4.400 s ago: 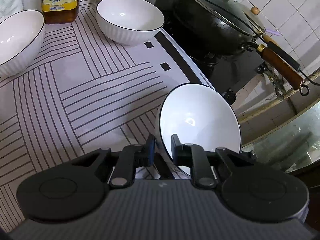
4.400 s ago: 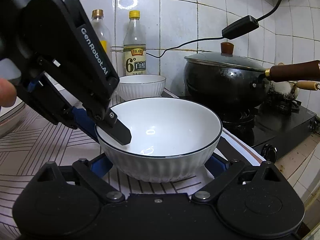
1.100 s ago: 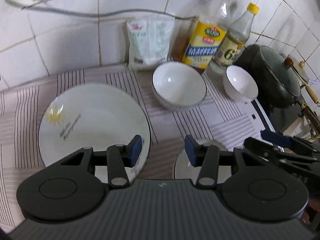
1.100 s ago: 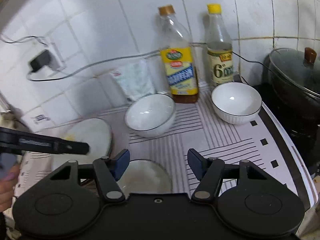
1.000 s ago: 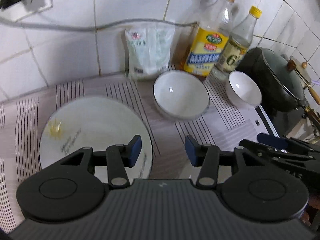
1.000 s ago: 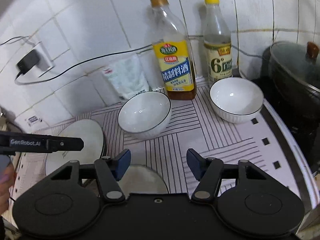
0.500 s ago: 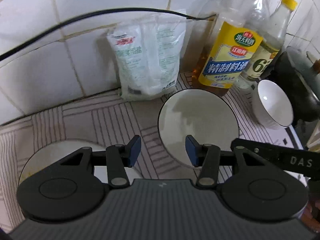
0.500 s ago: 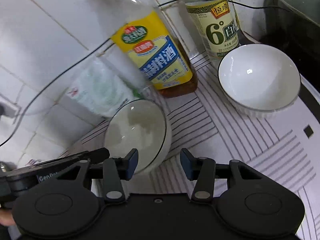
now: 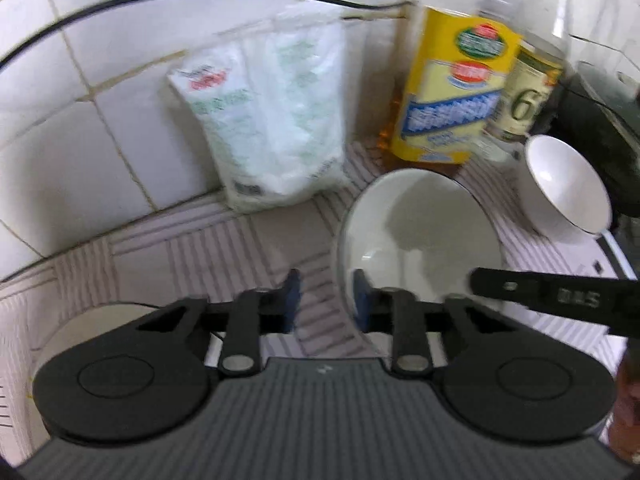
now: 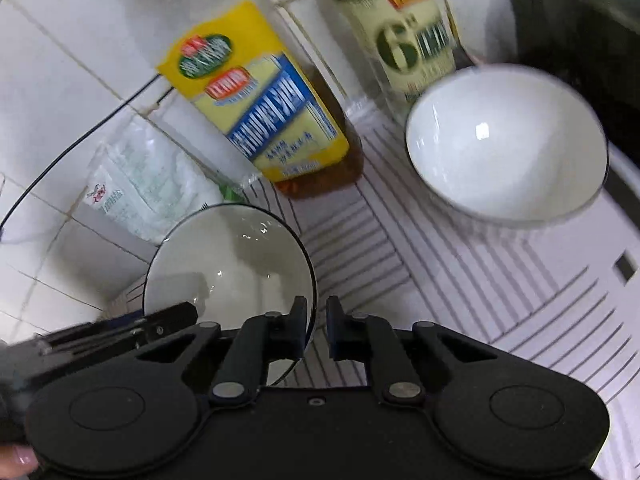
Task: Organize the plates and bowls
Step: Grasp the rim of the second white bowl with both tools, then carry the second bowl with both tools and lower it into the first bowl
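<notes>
Left wrist view: your left gripper [image 9: 326,300] straddles the left rim of the near bowl [image 9: 420,240]. The jaws look drawn in on that rim, though blur hides the contact. The right gripper's arm crosses just right of these jaws. The yellow-label bottle [image 9: 452,92] stands just beyond them, and the second bowl [image 9: 568,188] farther right.

Right wrist view: your right gripper [image 10: 318,322] has its jaws nearly together, clamped on the same bowl's right rim, which runs between them.

With 2 thin pinches on 1 glazed rim, uneven lifting could twist the bowl free. Swinging forward could knock the bottle. Lifting toward the second bowl too fast could chip both.
</notes>
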Action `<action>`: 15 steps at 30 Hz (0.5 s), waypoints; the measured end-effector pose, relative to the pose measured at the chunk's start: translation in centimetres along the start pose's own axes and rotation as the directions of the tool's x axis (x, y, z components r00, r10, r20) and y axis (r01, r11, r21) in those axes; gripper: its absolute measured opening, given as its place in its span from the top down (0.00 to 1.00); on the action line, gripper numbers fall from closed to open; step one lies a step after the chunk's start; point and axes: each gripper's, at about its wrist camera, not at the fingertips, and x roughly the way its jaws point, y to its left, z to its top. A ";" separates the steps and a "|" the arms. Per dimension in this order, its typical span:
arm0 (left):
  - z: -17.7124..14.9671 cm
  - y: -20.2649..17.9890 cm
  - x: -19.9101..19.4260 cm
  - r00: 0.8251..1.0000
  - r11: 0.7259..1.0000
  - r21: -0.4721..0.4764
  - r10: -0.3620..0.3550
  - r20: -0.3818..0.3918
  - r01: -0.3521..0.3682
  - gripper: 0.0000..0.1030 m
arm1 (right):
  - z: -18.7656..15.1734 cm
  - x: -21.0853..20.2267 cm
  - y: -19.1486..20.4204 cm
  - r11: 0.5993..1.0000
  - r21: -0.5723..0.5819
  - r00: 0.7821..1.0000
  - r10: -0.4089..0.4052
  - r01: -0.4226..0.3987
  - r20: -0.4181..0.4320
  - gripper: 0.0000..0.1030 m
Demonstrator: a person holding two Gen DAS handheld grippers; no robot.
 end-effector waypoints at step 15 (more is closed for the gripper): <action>-1.3 -1.3 -7.1 0.999 1.000 -0.022 -0.010 -0.041 0.009 0.89 | -1.8 -5.6 1.0 0.998 -0.010 0.998 0.068 -0.067 0.011 0.92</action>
